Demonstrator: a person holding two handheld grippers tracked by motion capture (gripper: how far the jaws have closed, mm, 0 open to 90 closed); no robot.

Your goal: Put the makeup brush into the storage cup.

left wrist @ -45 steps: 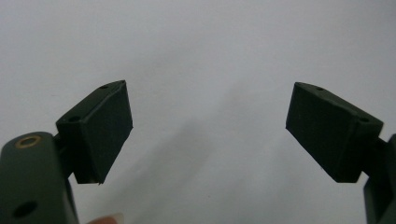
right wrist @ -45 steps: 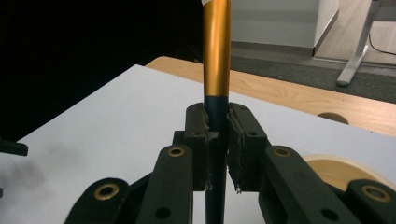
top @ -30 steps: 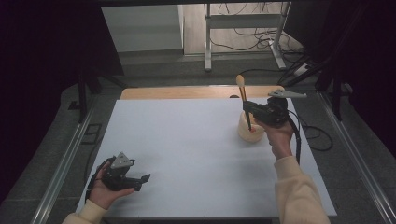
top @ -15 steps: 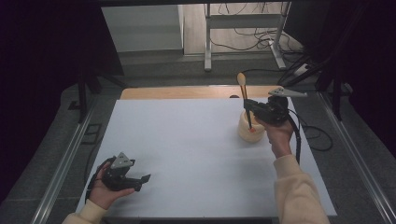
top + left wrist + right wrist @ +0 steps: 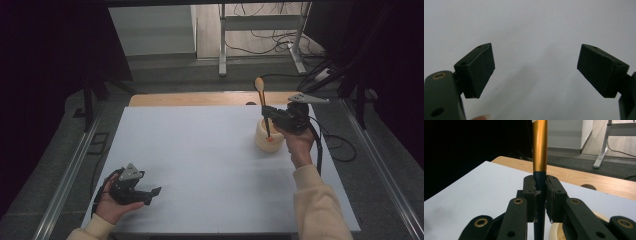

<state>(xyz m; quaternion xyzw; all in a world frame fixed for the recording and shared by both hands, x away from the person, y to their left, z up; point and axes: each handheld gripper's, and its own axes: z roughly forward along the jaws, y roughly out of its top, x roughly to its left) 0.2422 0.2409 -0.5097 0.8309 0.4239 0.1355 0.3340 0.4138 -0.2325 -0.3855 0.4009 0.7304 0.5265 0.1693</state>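
A long spoon (image 5: pixel 263 107) with a pale wooden bowl, a gold neck and a dark handle stands nearly upright, its orange lower tip inside a cream cup (image 5: pixel 261 143) at the table's right. My right gripper (image 5: pixel 266 113) is shut on the dark handle just above the cup. In the right gripper view the pads (image 5: pixel 551 195) pinch the handle below the spoon's gold neck (image 5: pixel 539 145), and the cup's rim (image 5: pixel 557 231) shows underneath. My left gripper (image 5: pixel 152 194) rests in the hand at the table's near left. Its jaws are open over bare white surface (image 5: pixel 535 72).
A white sheet (image 5: pixel 200 160) covers the table, and a wooden strip (image 5: pixel 200 99) shows along its far edge. Metal rails (image 5: pixel 65 185) run beside the table on the left. Cables and a table frame (image 5: pixel 300 55) lie on the floor beyond.
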